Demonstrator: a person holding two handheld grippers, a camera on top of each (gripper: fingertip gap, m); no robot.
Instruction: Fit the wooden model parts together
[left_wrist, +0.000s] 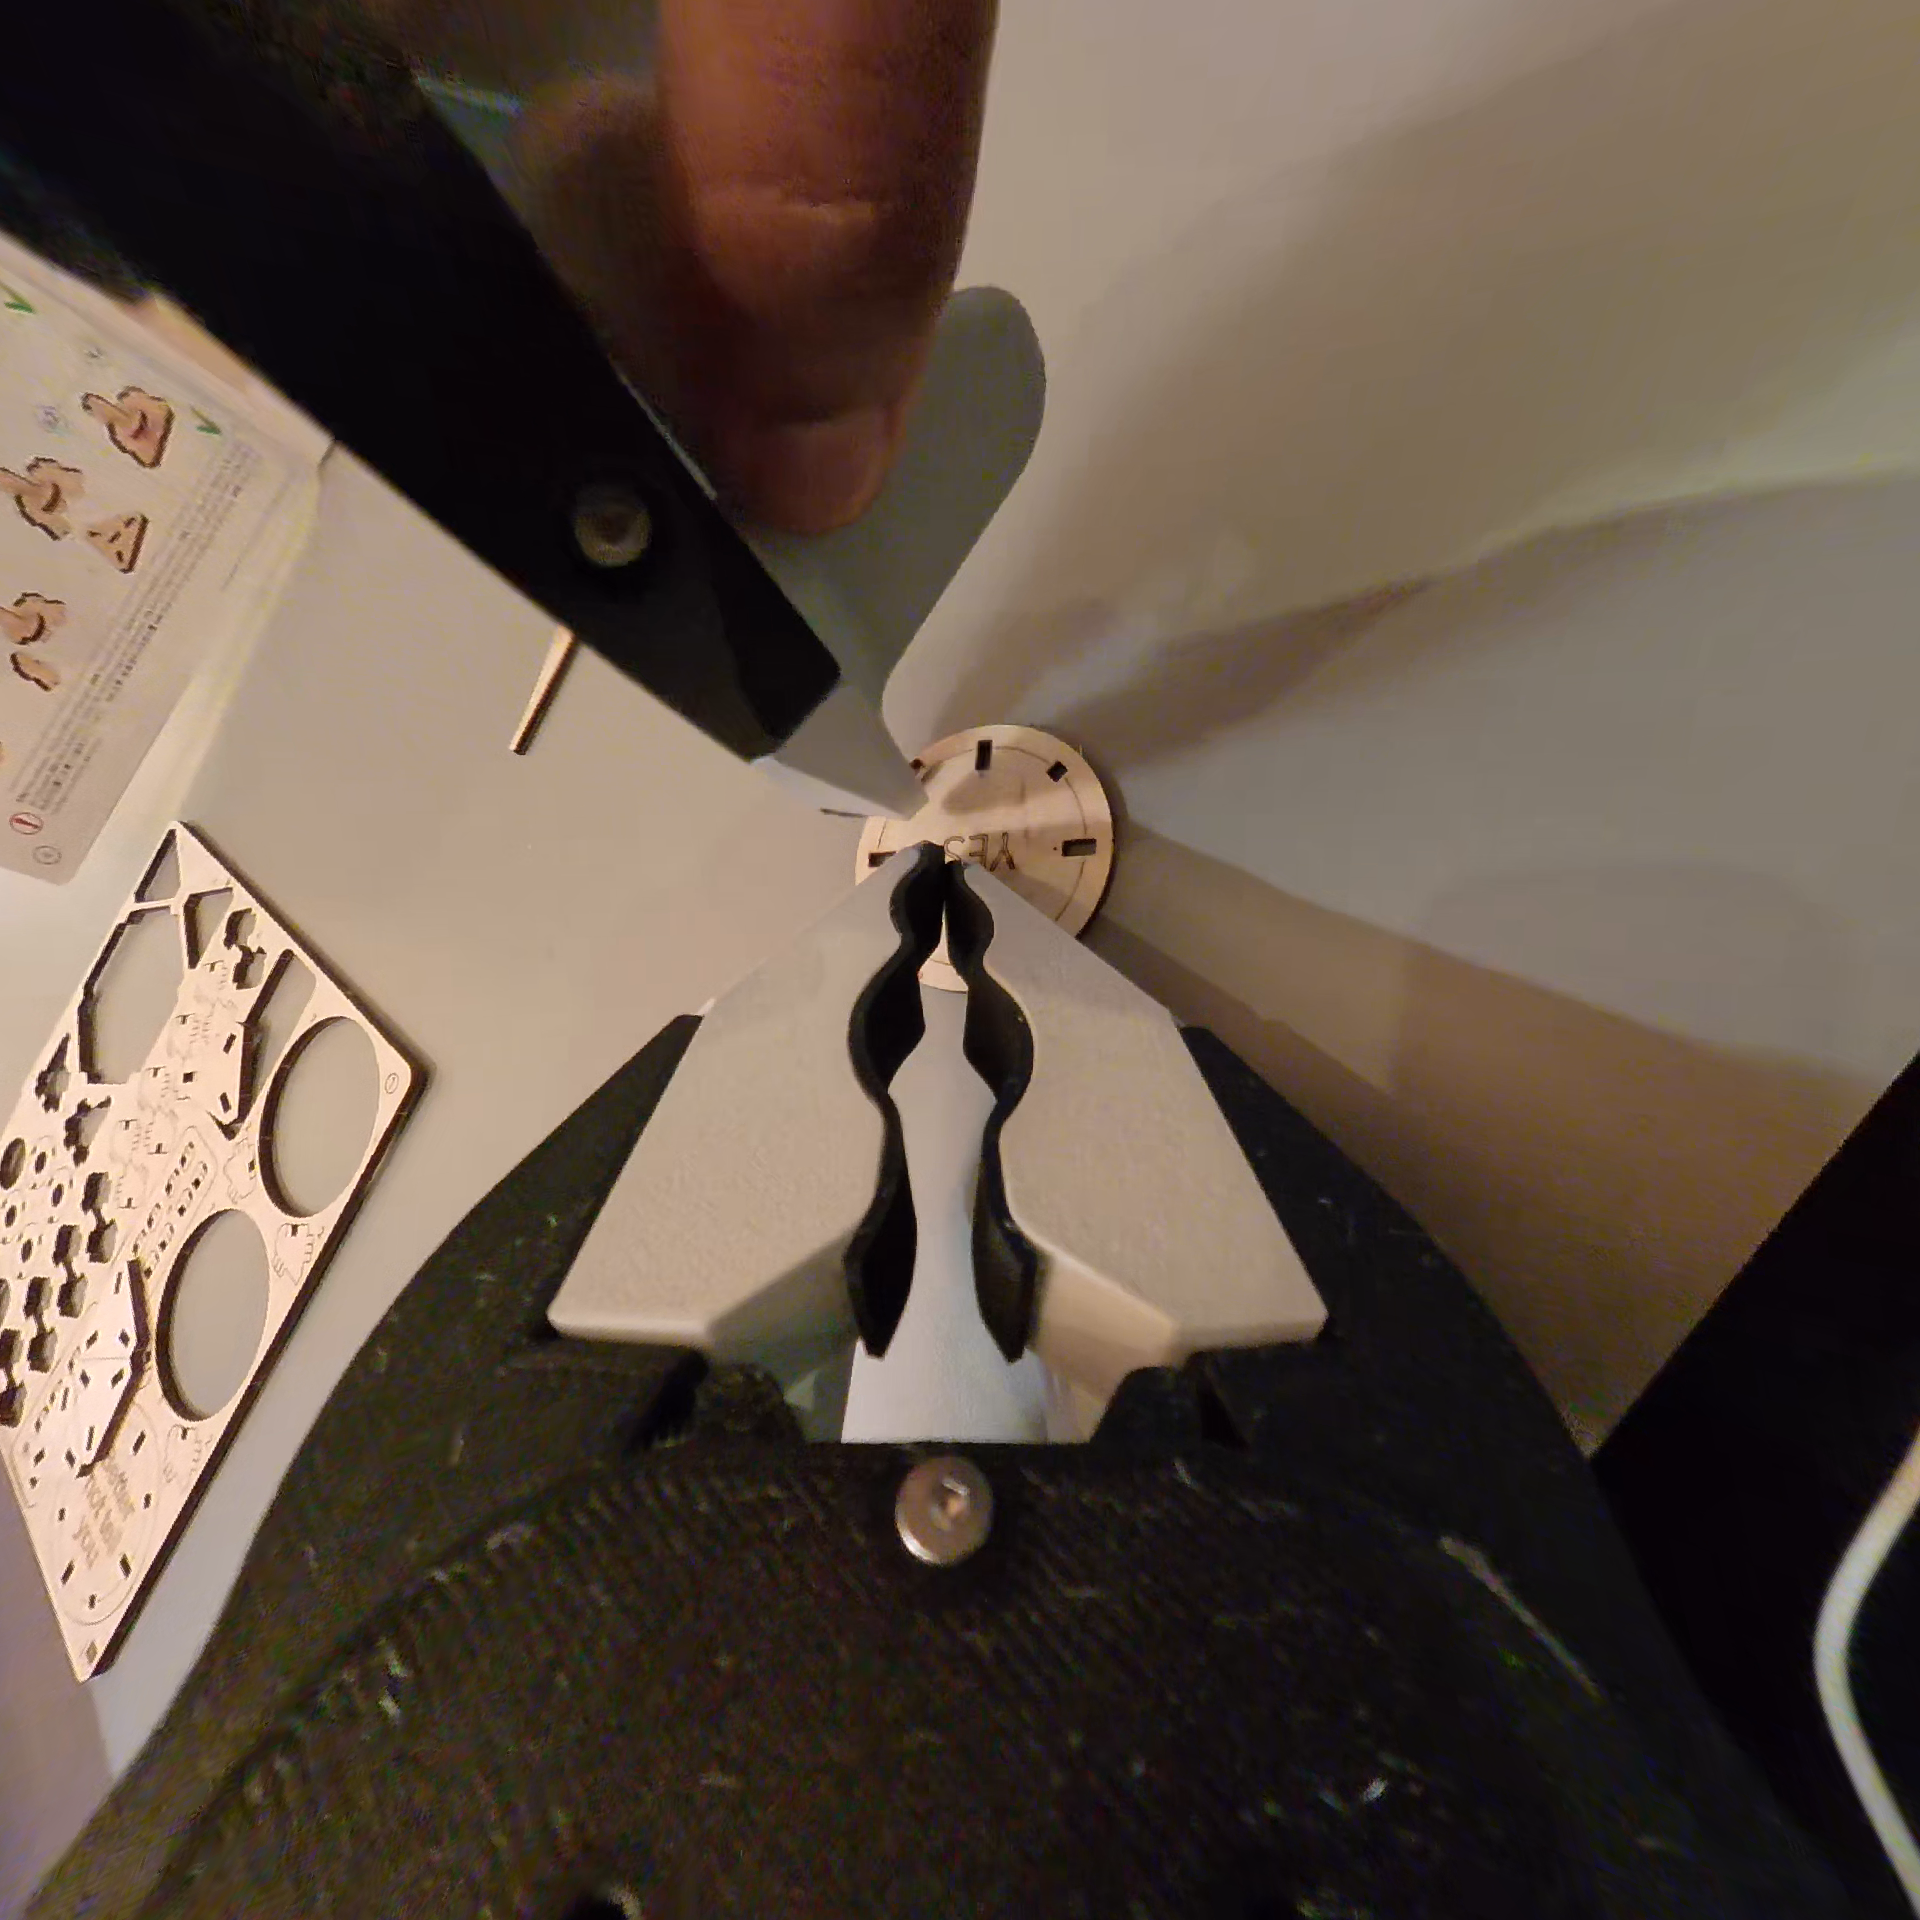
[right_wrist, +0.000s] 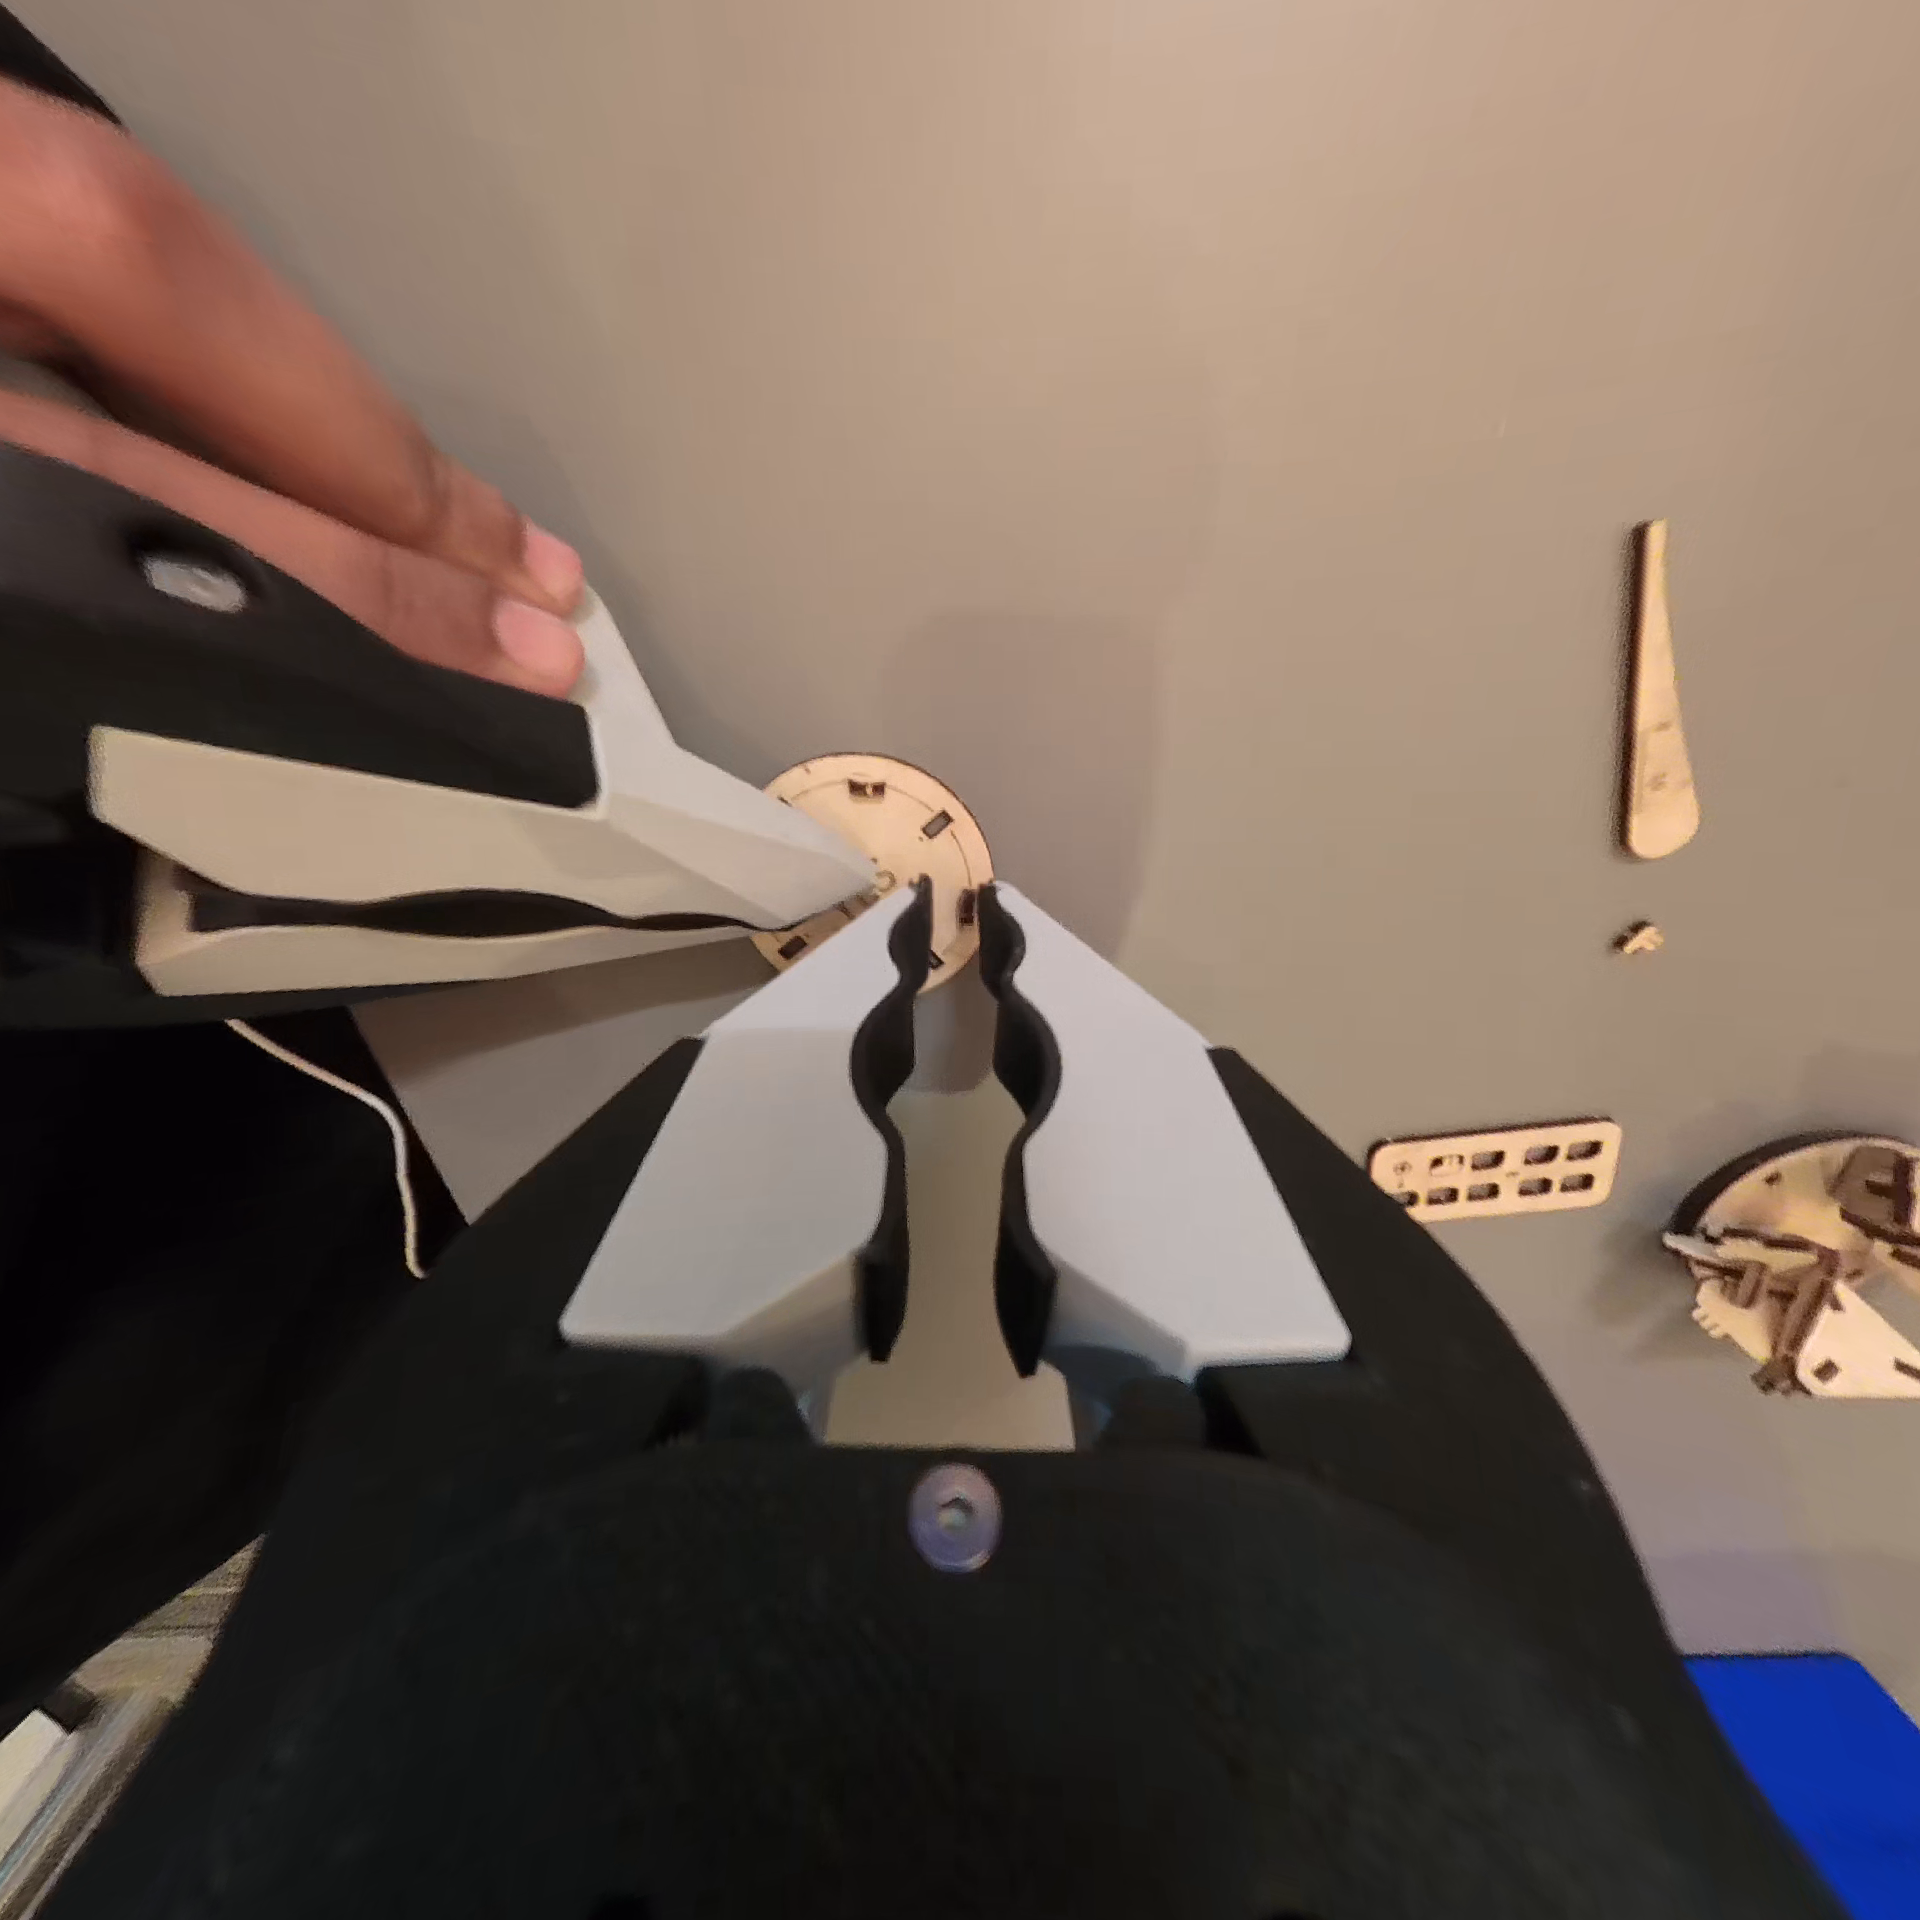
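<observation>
The wooden disc (left_wrist: 1013, 821) lies flat on my grey tabletop (left_wrist: 520, 935). It is round, thin and pale, with a dark scorched edge. A fine ring line runs just inside its rim, and small rectangular slots are spaced around that line. Letters are cut into the face near the middle. The tips of my left tongs (left_wrist: 943, 850) are closed together and rest on the face of the disc, beside the letters. My right tongs (right_wrist: 951, 894) stand slightly apart, both tips over the same disc, one slot showing between them. Whether those tips touch the wood I cannot tell.
</observation>
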